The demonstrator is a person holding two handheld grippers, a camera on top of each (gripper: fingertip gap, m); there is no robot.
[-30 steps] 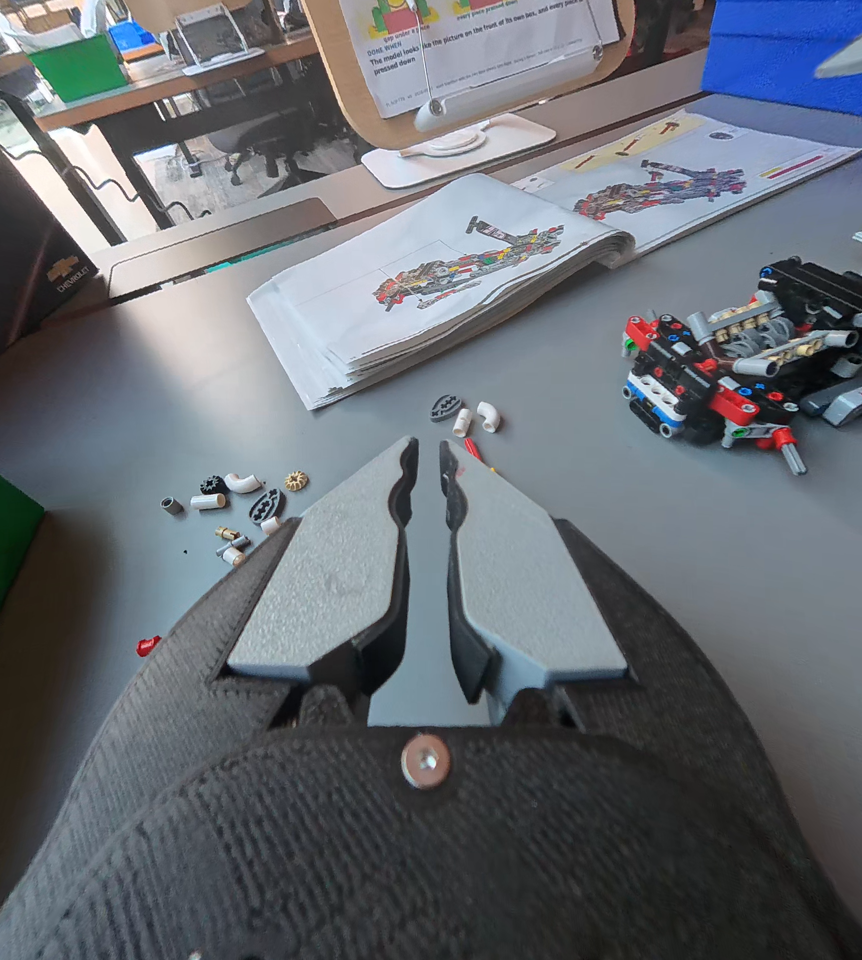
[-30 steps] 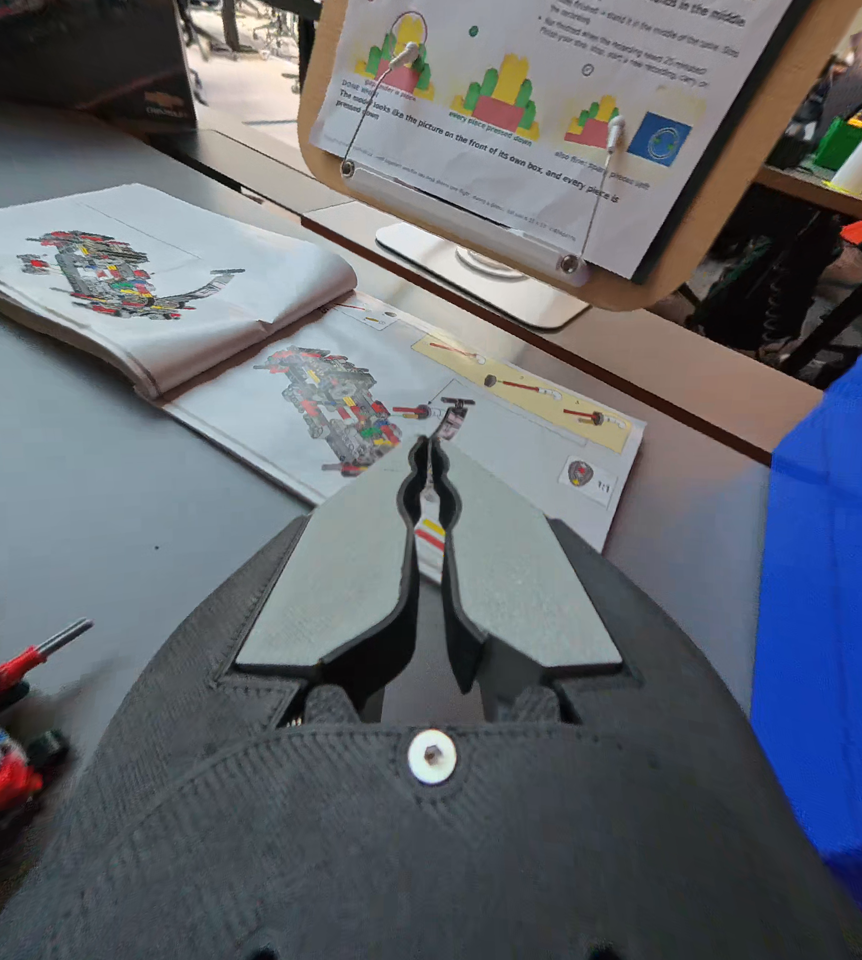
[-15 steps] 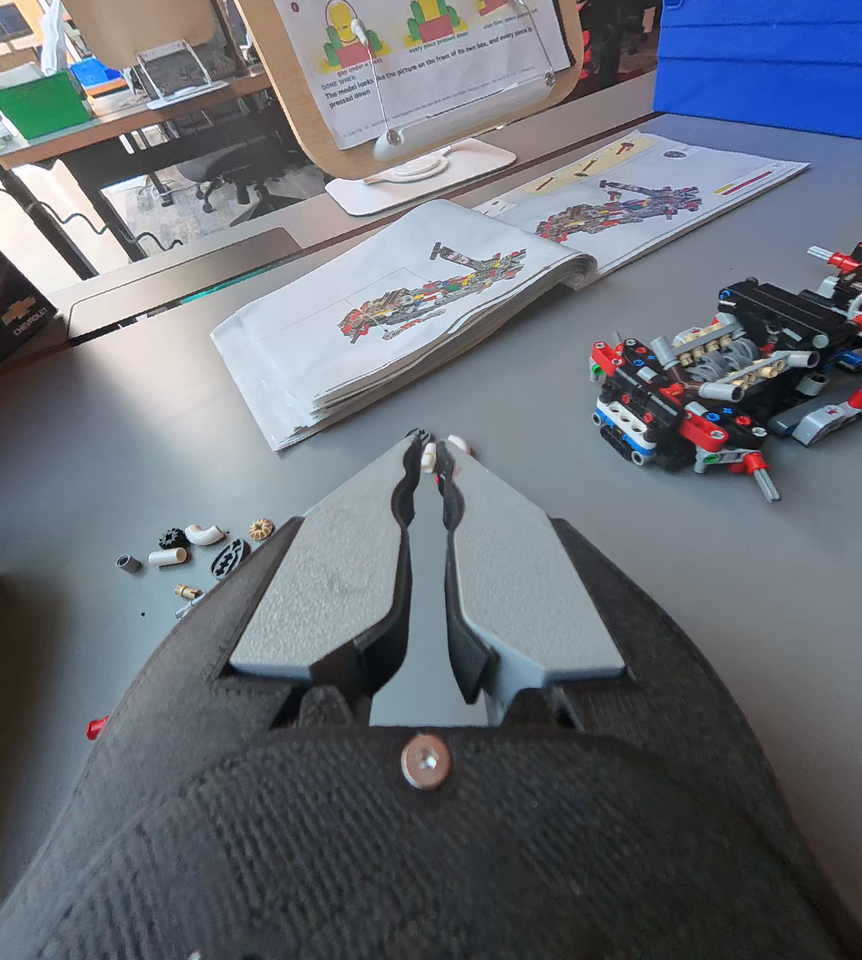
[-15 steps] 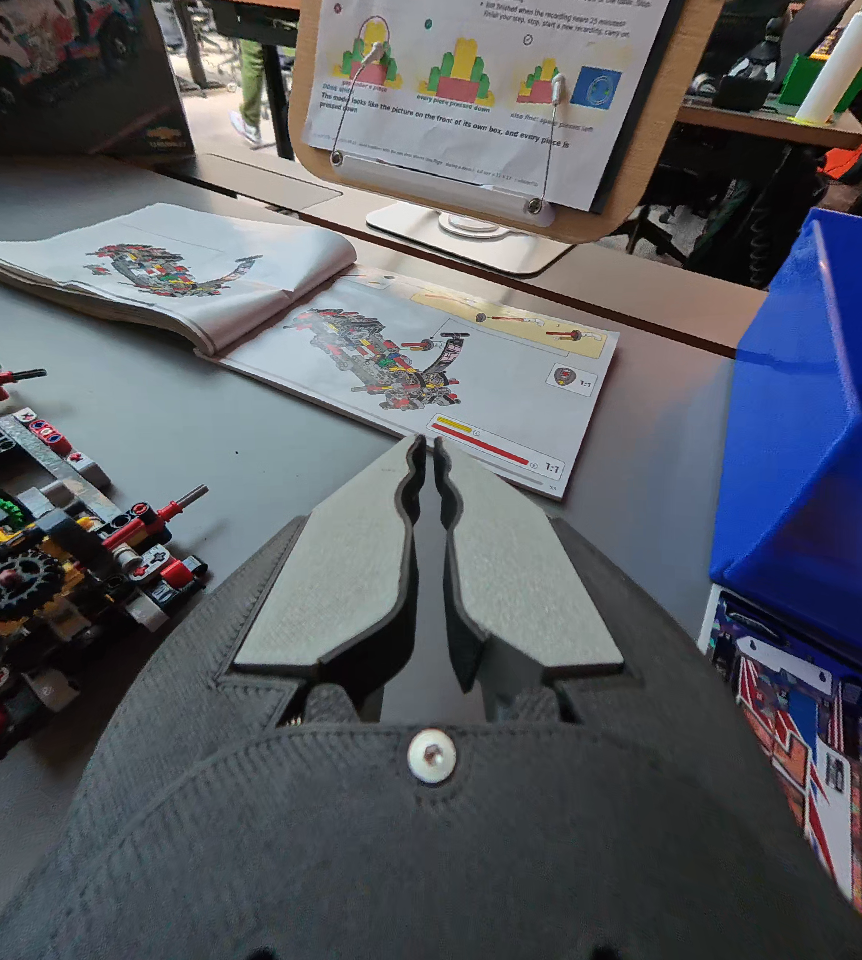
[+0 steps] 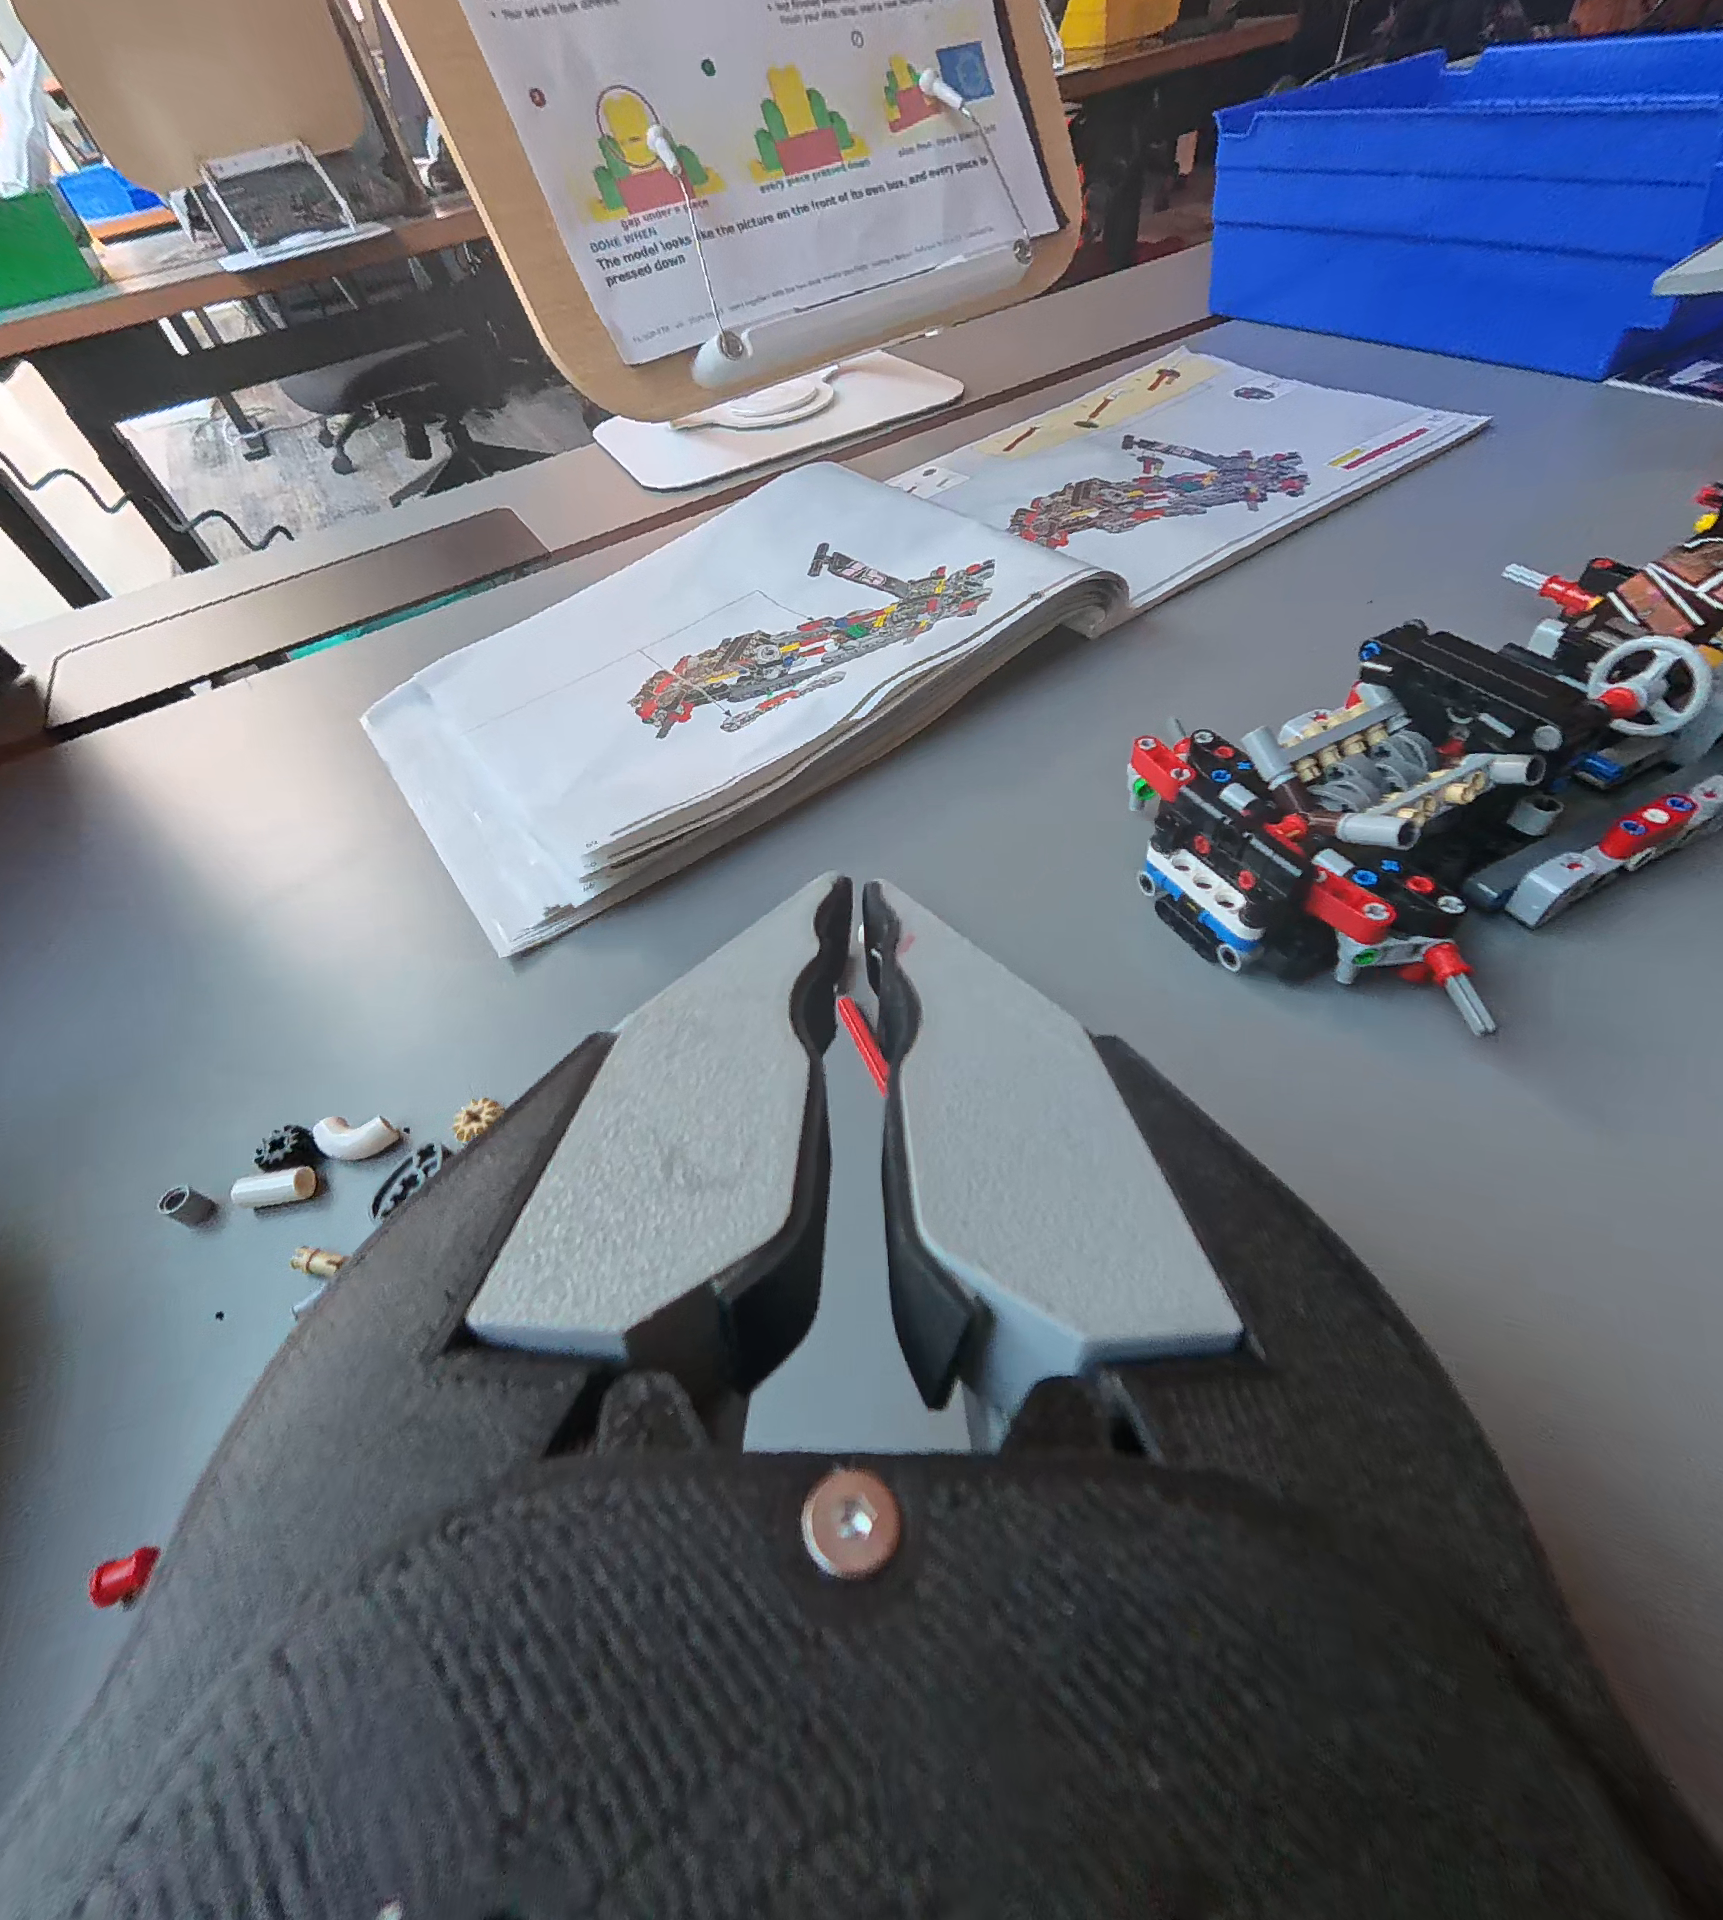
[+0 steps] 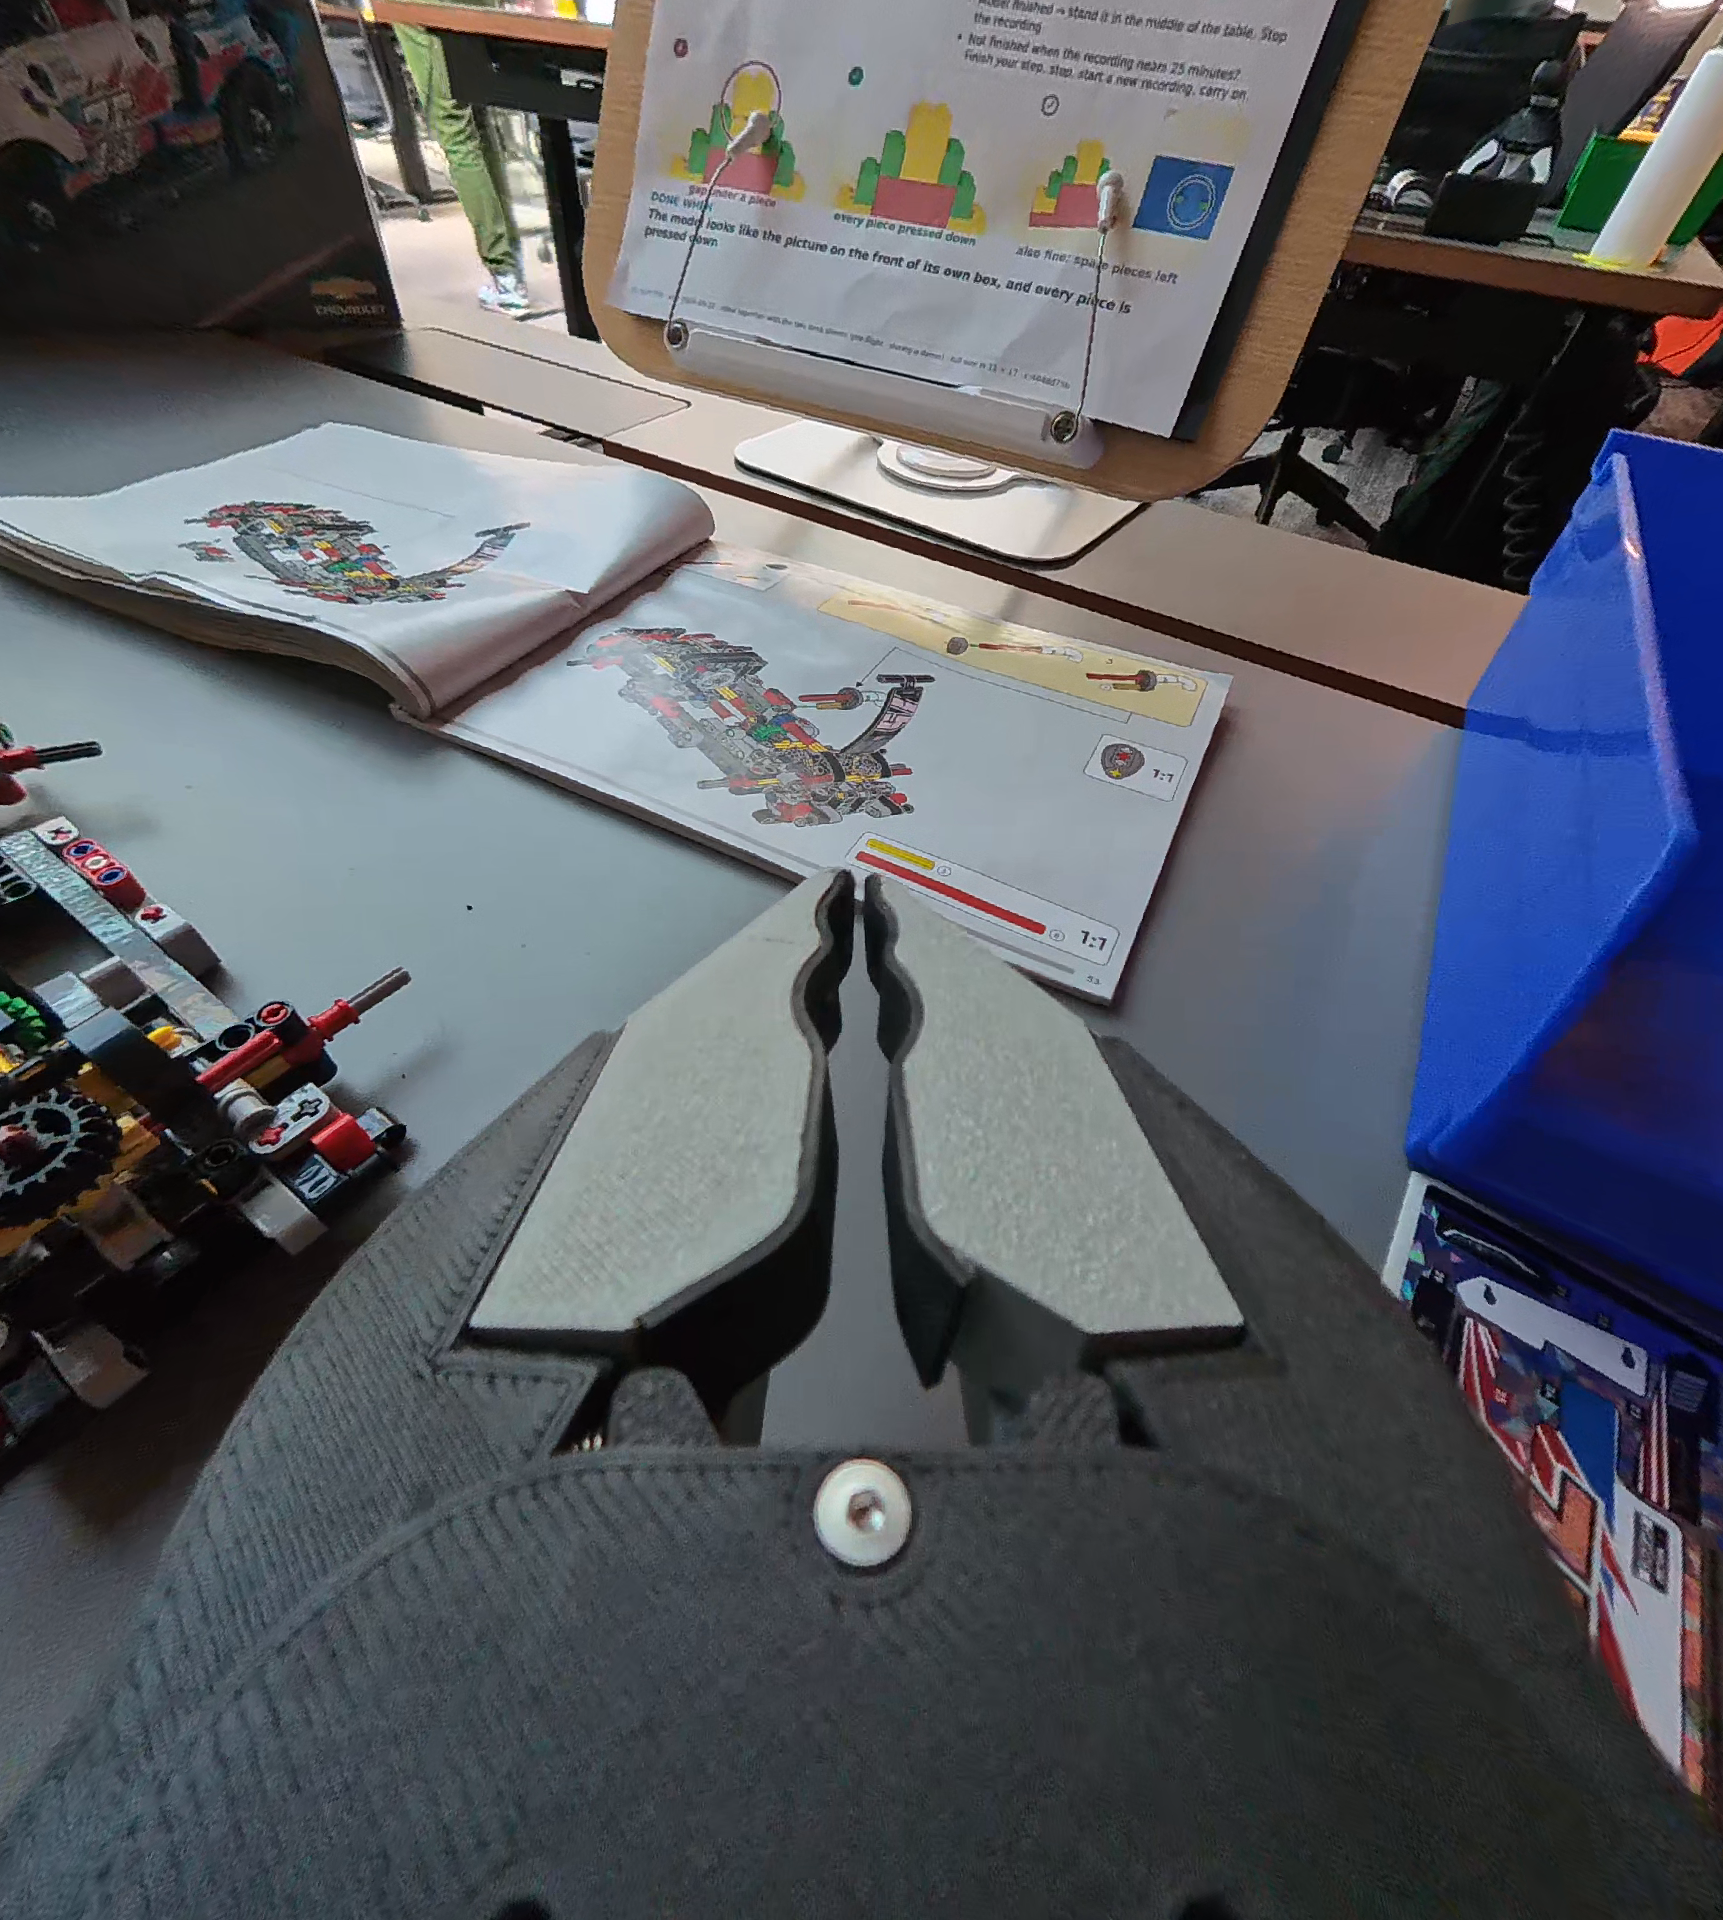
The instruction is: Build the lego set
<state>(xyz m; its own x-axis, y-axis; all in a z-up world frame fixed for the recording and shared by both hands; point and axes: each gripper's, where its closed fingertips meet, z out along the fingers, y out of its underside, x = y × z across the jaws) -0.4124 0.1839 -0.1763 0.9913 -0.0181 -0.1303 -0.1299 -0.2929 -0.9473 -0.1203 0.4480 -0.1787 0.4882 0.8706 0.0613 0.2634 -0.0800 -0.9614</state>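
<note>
Loose small parts (image 5: 285,1184) lie left of the clenched left gripper (image 5: 857,914), a thin red axle (image 5: 862,1039) showing between its fingers, lengthwise; brick chassis (image 5: 1408,800) ahead-right; right gripper (image 6: 857,904), clenched on nothing, over the open booklet's (image 6: 940,790) near edge.

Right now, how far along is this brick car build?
Done: a car chassis with engine and steering wheel sits built beside the open manual. In hand: left gripper fingers closed over a red axle; whether they grip it is unclear. Right gripper closed, empty. Left: small loose parts lie on the table.
</note>
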